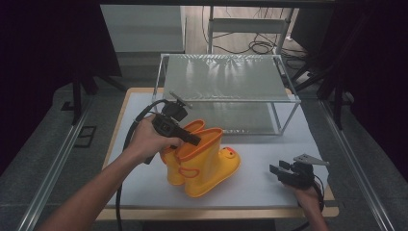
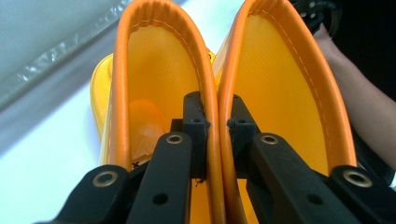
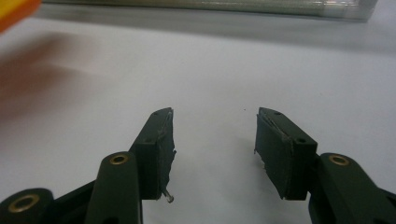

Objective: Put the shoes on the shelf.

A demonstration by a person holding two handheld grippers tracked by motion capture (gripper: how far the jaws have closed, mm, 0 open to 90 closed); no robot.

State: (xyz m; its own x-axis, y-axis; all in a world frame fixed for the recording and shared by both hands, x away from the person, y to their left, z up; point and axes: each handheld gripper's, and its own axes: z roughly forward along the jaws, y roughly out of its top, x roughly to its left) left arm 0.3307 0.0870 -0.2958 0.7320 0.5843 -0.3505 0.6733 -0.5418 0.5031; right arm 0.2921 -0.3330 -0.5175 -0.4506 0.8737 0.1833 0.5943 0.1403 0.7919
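The pair of yellow rain boots (image 1: 202,161) stands upright, shafts rising toward the left claw (image 1: 195,139), which reaches in from above. Their toes point away from that claw toward the right claw (image 1: 278,169), which rests low on the desk (image 1: 269,144) well apart from them. In the left gripper view the left claw (image 2: 217,122) is clamped on the two touching orange-trimmed rims (image 2: 215,93), one jaw inside each shaft, pinching both boots together. In the right gripper view the right claw (image 3: 215,135) stands wide apart with bare desk between its jaws. The nearer boot hides most of the farther one, and the soles cannot be made out. Behind the left claw stands a clear shelf rack (image 1: 226,77).
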